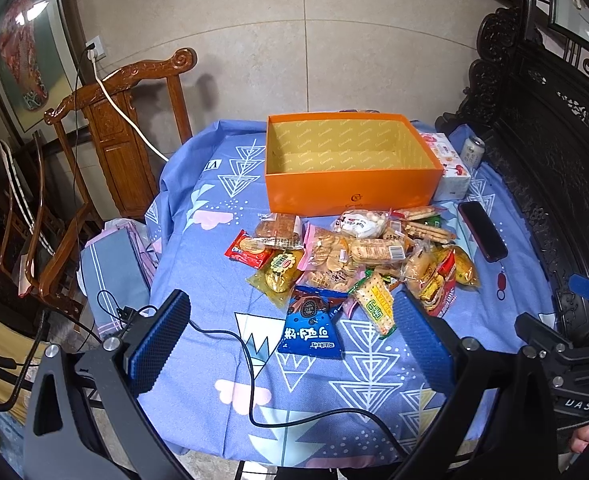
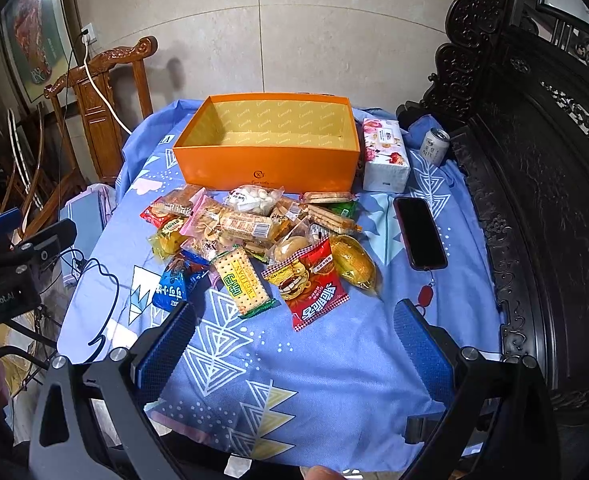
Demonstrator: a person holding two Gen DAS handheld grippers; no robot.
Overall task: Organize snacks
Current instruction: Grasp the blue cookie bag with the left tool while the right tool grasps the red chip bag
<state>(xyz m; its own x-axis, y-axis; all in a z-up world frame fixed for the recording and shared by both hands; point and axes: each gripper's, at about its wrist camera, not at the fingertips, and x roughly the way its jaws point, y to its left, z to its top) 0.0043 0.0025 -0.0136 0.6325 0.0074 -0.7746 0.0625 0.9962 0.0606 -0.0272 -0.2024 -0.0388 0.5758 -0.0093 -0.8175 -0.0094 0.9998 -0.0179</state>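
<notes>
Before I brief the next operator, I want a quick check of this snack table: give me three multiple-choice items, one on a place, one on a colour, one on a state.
1. Where does the phone lie?
A. inside the box
B. on the cloth, right of the snack pile
C. on the chair

2. What colour is the outside of the box?
A. orange
B. green
C. white

3. How is the box now?
A. lidded
B. full of snacks
C. open and empty

Answers: 1 B, it lies flat on the blue cloth beside the snack pile. 2 A, its outer walls are orange. 3 C, no lid and only yellow lining shows inside.
</notes>
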